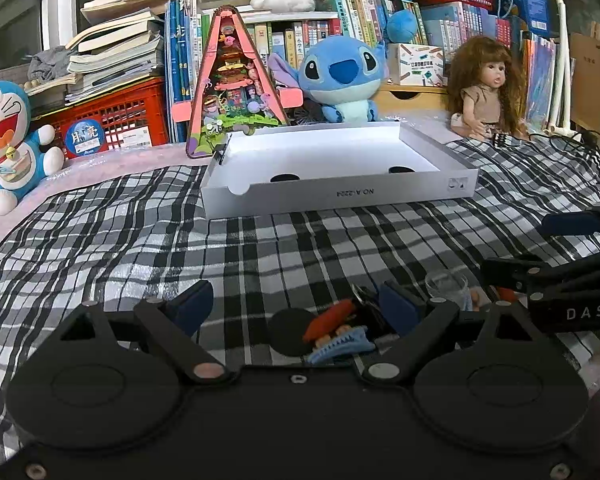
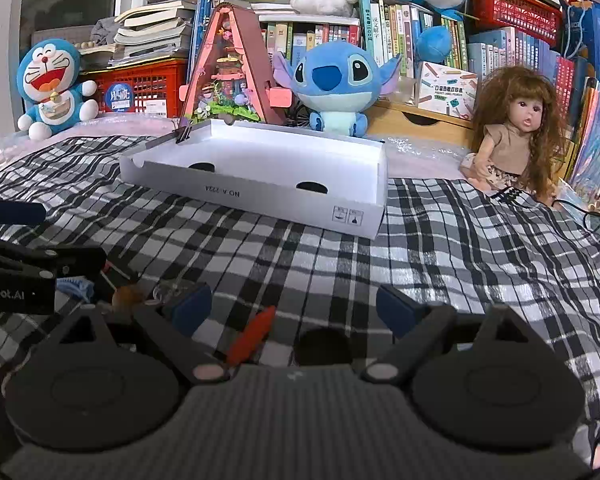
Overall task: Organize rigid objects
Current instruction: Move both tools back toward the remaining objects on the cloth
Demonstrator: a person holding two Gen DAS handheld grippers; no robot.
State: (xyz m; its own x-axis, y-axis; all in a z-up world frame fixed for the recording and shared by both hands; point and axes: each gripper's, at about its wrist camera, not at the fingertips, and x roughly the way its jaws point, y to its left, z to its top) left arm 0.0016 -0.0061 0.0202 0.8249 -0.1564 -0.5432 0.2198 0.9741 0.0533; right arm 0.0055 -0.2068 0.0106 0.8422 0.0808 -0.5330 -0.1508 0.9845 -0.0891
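A shallow white box (image 1: 436, 148) (image 2: 364, 168) lies open on the checked cloth ahead of both grippers. My left gripper (image 1: 296, 304) is open and empty. Just behind its fingers lies a small pile: an orange piece (image 1: 328, 318), a blue claw hair clip (image 1: 340, 346), a black round disc (image 1: 288, 332) and a small clear glass (image 1: 446, 284). My right gripper (image 2: 290, 306) is open and empty, close to the left one. The orange piece (image 2: 252, 334), the black disc (image 2: 322, 346), the hair clip (image 2: 74, 286) and the glass (image 2: 168, 292) show near its fingers.
Behind the box stand a pink triangular toy house (image 1: 230, 80), a Stitch plush (image 1: 340, 76), a Doraemon plush (image 1: 8, 140) and a long-haired doll (image 1: 484, 84). Red crates (image 1: 112, 116) and bookshelves fill the back. A black cable (image 1: 572, 148) lies at the far right.
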